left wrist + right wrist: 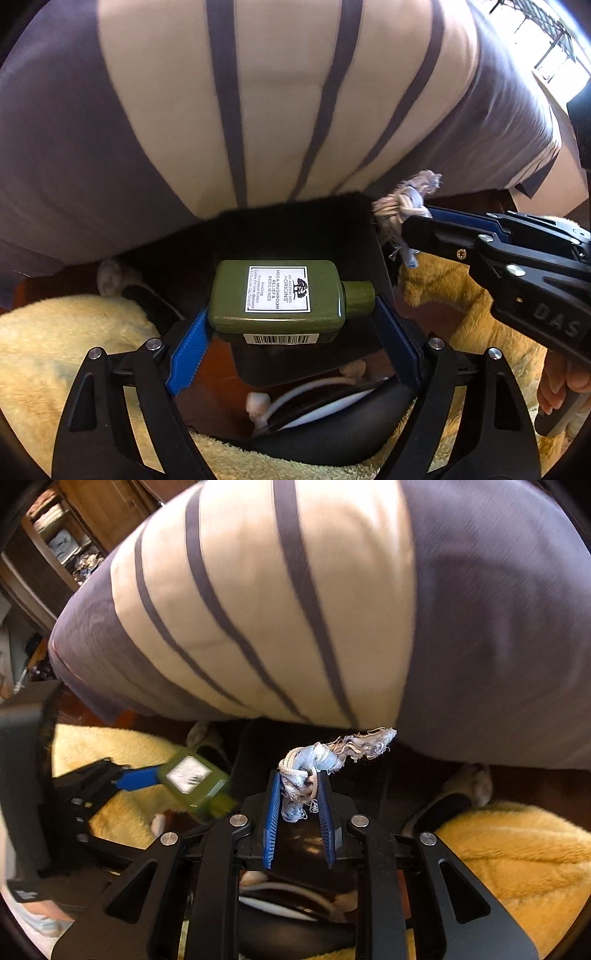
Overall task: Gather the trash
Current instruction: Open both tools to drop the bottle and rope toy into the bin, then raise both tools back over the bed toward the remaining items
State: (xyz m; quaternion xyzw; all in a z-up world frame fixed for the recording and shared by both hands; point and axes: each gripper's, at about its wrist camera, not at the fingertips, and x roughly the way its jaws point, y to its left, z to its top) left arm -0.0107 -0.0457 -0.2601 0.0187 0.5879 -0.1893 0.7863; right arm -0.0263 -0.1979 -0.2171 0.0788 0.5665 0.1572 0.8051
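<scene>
Left hand-held gripper pinching green bottle, label legible; right pinching frayed rope.

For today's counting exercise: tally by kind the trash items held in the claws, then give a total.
Green bottles: 1, the bottle in the left claw
Frayed rope pieces: 1, the rope in the right claw
Total: 2

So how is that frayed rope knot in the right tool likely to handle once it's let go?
The rope knot looks soft and floppy: its frayed ends droop past the right tool. It is probably light. Loose threads might snag on the ridged blue pads at release.
</scene>
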